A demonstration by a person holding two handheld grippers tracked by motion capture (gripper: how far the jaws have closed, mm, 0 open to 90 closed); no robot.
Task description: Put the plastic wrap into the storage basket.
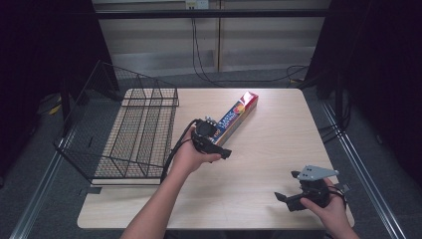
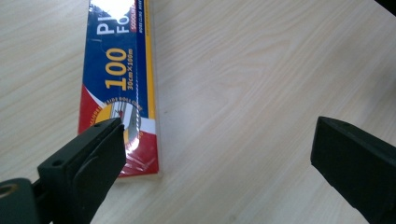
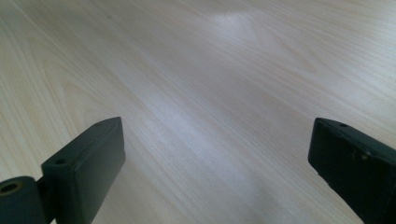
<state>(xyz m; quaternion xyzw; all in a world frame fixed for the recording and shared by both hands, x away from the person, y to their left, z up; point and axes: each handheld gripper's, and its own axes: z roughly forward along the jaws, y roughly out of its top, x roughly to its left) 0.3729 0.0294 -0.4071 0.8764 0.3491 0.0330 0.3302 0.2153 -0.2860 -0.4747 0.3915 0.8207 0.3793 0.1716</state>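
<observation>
So there's a long box of wrap (image 1: 238,116) lying diagonally just above the middle of the high view, on the light wooden table (image 1: 259,164). It's blue, red and yellow, and in the left gripper view (image 2: 121,88) you can read "100" in yellow with "30cm×100m" next to it, plus big white letters "P" and "FO" cut off by glare at the top. The smaller print is too blurry to make out.

At the left of the high view sits a black wire basket (image 1: 124,129), nothing in it as far as I can see, hanging partly off the table edge.

The left gripper (image 1: 211,137) is right at the near end of the box, jaws spread wide, one jaw over the box's red corner. The right gripper (image 1: 288,198) is down at the lower right, also wide open, over bare wood, well apart from the box.
</observation>
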